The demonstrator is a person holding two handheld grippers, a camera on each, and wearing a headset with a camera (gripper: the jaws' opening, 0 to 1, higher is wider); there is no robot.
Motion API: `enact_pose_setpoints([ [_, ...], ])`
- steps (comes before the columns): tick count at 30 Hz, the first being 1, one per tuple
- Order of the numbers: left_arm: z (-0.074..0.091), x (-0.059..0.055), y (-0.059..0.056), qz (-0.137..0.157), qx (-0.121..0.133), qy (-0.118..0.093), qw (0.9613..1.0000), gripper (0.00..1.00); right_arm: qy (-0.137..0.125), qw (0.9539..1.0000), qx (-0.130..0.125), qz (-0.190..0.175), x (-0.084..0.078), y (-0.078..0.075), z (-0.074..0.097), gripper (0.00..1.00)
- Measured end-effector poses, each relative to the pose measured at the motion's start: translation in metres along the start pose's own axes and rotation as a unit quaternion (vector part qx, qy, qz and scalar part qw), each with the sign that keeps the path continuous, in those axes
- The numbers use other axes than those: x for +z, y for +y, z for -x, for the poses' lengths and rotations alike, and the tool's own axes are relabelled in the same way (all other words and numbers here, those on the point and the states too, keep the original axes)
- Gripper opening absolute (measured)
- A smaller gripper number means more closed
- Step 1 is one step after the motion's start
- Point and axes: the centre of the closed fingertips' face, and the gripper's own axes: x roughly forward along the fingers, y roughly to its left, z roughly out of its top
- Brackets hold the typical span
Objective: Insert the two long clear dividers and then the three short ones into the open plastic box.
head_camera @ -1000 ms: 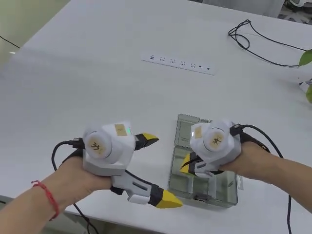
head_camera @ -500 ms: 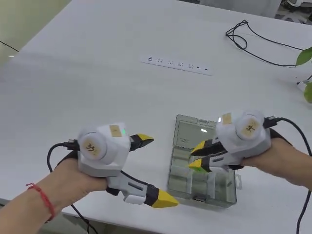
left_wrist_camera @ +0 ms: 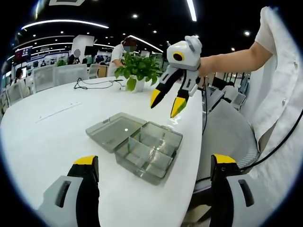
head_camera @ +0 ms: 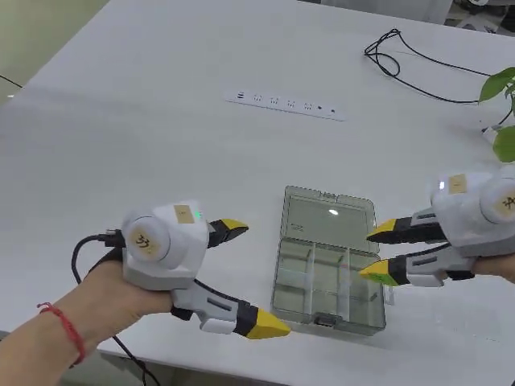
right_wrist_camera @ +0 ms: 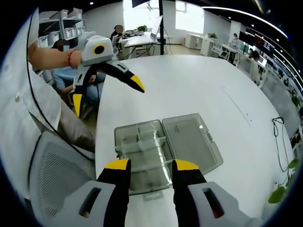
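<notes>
Now the open plastic box [head_camera: 354, 322] lies on the worktop [head_camera: 161, 121], lid flat toward 12 o'clock, with the right gripper [head_camera: 380, 253] at its 3 o'clock edge and the left gripper [head_camera: 251, 278] at 9 o'clock, both parted and empty.

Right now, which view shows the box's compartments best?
The head view: it looks down into the box, with the compartments clear. The right gripper view shows it from above too, but the fingers cover its near edge. The left gripper view shows it at a low slant.
</notes>
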Motion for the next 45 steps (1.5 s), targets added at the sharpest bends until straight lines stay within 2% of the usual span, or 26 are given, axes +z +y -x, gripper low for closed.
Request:
enact_pose_setpoints([
  [10, 0.000, 0.000, 0.000, 0.000, 0.002, 0.002, 1.0000, 1.00, 0.028, 0.9993, -0.017, -0.016, -0.039, -0.004, 0.027, 0.42],
  [18, -0.001, 0.000, -0.002, 0.000, 0.001, 0.004, 1.0000, 1.00, 0.061, 0.9979, -0.017, -0.018, -0.076, -0.007, 0.034, 0.46],
  [21, -0.002, 0.000, -0.003, 0.000, -0.001, 0.004, 1.0000, 1.00, 0.081, 0.9966, -0.013, -0.013, -0.093, -0.009, 0.035, 0.48],
  [28, -0.003, 0.003, -0.002, 0.001, 0.001, 0.003, 1.0000, 1.00, 0.127, 0.9919, -0.005, -0.002, -0.129, -0.014, 0.034, 0.50],
  [31, -0.003, 0.003, -0.002, 0.002, 0.000, 0.004, 1.0000, 1.00, 0.154, 0.9879, -0.004, 0.011, -0.146, -0.016, 0.032, 0.50],
  [34, -0.004, 0.003, -0.004, 0.002, -0.001, 0.006, 1.0000, 1.00, 0.177, 0.9838, -0.003, 0.024, -0.170, -0.022, 0.022, 0.50],
  [42, -0.004, 0.003, -0.004, 0.006, -0.003, 0.008, 0.9999, 1.00, 0.205, 0.9774, -0.003, 0.050, -0.182, -0.024, 0.015, 0.47],
  [45, -0.004, 0.004, -0.004, 0.006, -0.004, 0.009, 0.9999, 1.00, 0.210, 0.9764, -0.001, 0.052, -0.183, -0.025, 0.014, 0.46],
])
